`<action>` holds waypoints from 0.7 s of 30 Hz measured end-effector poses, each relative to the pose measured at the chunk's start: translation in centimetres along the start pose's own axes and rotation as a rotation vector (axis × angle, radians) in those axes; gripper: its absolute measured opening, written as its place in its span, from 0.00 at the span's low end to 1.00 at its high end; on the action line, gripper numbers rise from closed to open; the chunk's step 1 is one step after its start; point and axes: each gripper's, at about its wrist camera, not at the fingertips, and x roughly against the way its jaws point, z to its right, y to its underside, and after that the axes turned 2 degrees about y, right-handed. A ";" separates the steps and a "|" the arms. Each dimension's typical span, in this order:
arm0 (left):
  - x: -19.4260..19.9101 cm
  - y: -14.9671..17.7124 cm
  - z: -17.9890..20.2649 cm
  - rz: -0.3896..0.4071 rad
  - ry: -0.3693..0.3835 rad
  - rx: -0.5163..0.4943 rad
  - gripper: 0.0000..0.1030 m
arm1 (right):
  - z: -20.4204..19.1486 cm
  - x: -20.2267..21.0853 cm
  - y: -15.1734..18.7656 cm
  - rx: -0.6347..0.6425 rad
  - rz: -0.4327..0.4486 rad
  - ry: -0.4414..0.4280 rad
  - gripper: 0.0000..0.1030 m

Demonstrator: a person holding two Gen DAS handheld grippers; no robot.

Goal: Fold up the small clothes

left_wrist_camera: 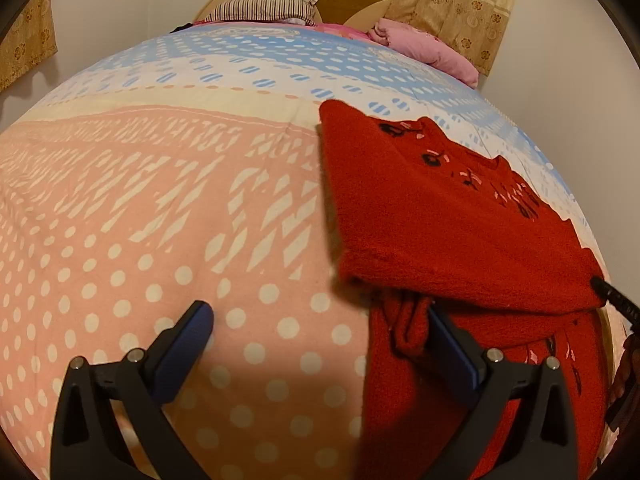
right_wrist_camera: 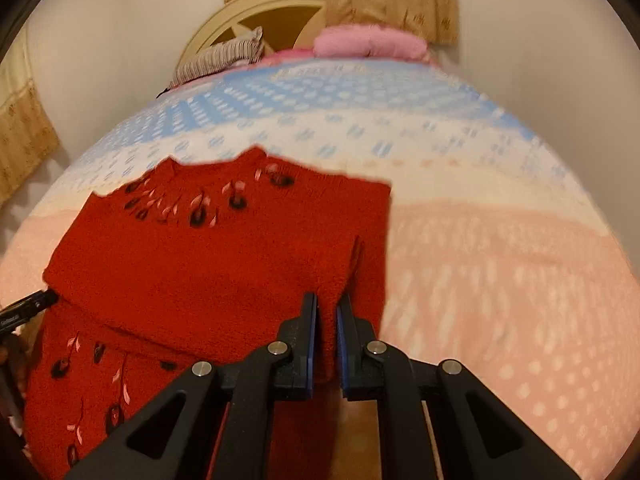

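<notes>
Red sweater (right_wrist_camera: 208, 264) lies partly folded on the bed (right_wrist_camera: 500, 280) — we see the right hand-held gripper (right_wrist_camera: 327, 312) clamped on its edge, seemingly a fold. The left hand-held gripper (left_wrist_camera: 320, 320) stands wide apart, one finger beside the knit.

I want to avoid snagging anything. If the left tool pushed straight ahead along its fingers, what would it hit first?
Probably the bedspread: the open left tool points down at bare pink fabric, with the red sweater just off to its right side.
</notes>
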 end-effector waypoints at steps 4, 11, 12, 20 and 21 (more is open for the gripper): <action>0.0 0.0 0.0 0.000 -0.003 -0.002 1.00 | 0.8 0.8 0.2 -0.011 0.024 -0.030 0.08; 0.4 0.1 -0.4 0.016 0.006 0.016 1.00 | 1.5 1.1 0.4 -0.004 0.044 -0.001 0.09; 0.7 0.2 -0.5 0.029 0.013 0.020 1.00 | 1.4 0.7 0.6 0.007 0.021 -0.001 0.20; 7.0 -1.0 -0.2 0.243 0.033 0.025 1.00 | 0.1 3.3 -0.5 0.016 0.082 -0.013 0.78; 6.8 -1.6 0.5 0.233 0.040 0.002 1.00 | -0.4 3.5 -0.8 0.020 0.087 -0.036 0.78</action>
